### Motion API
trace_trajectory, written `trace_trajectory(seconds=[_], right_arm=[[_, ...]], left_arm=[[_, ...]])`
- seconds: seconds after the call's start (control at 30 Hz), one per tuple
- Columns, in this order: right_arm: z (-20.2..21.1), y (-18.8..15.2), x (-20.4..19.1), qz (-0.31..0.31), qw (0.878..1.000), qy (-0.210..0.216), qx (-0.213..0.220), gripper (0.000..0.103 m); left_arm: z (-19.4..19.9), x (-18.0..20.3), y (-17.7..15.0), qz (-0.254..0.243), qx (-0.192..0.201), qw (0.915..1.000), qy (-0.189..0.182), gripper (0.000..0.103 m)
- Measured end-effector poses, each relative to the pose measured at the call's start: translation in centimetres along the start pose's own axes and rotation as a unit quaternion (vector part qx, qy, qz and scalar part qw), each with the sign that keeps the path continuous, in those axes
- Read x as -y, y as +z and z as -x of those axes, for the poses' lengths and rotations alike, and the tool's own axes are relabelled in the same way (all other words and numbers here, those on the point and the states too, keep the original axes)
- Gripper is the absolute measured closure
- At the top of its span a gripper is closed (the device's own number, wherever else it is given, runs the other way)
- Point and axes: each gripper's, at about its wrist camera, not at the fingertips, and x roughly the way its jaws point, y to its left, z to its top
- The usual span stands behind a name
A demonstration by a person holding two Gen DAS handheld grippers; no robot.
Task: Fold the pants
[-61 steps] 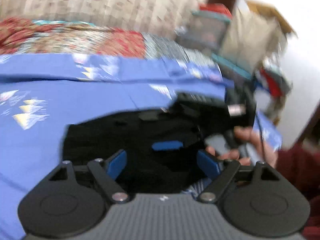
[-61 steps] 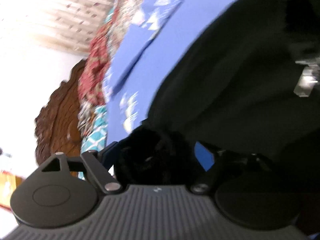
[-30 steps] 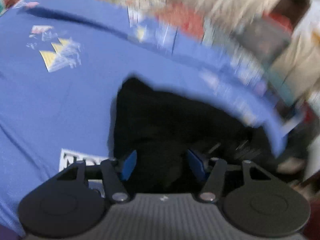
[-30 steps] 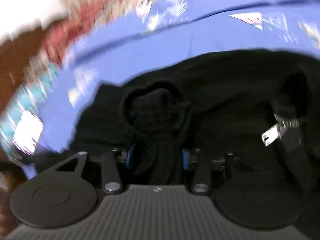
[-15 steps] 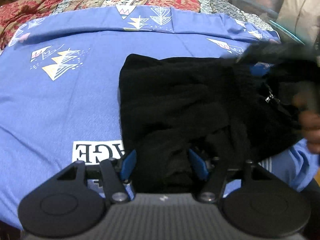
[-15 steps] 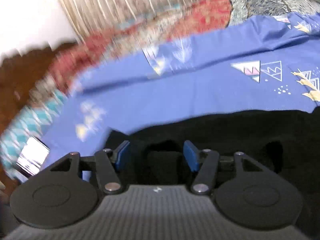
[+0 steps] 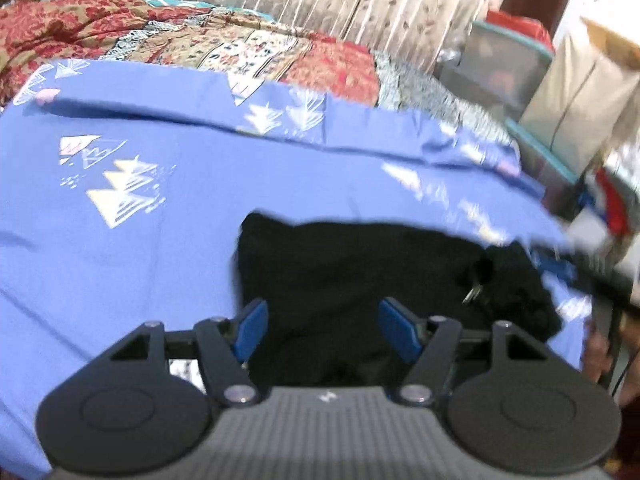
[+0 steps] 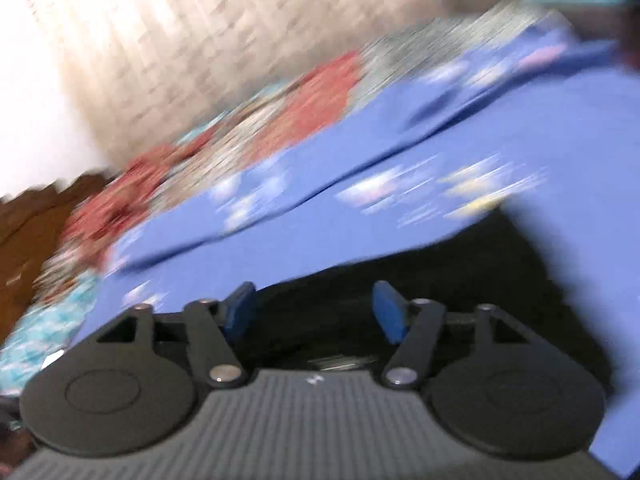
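Blue bedsheet (image 7: 120,264) under everything; black pants (image 7: 360,280) bundled in rough rectangle at near edge, zipper end lumpy on right. My left gripper (image 7: 324,326) opening, pads clear of cloth; right gripper (image 8: 314,312) opening too, nothing pinched. Best next, I reckon: square the corners, flatten the lump
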Motion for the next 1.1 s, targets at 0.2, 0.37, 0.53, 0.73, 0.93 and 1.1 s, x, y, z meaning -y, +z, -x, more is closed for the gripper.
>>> trace_trajectory(seconds=[0.2,0.37,0.53,0.73,0.93,1.1], right_arm=[[2.6,-0.6,9.2,-0.075,0.991,-0.111,0.013,0.03],[0.8,-1.8,9.8,-0.12,0.989,-0.066,-0.051,0.086],[2.6,-0.5,2.3,0.011,0.999,-0.038,-0.012,0.086],[3.2,-1.7,-0.5,0.112,0.993,-0.021,0.002,0.086],[3.8,-2.4,-3.0,0.122,0.992,0.029,-0.013,0.088],[3.5,-1.7,-6.5,0.136,0.985,0.101,-0.029,0.088]], left_arm=[[-3.8,6.1,4.6,-0.034,-0.023,0.9972,-0.063,0.039],[-8.1,14.7,7.0,-0.087,-0.065,0.9881,-0.109,0.035],[-11.9,22.3,7.0,-0.134,-0.119,0.9753,-0.129,0.023],[-15.9,27.2,6.3,-0.178,-0.174,0.9653,-0.079,0.021],[-15.6,22.2,8.4,-0.102,-0.179,0.9749,-0.085,0.087],[-10.5,15.4,10.5,-0.045,-0.122,0.985,-0.113,0.091]])
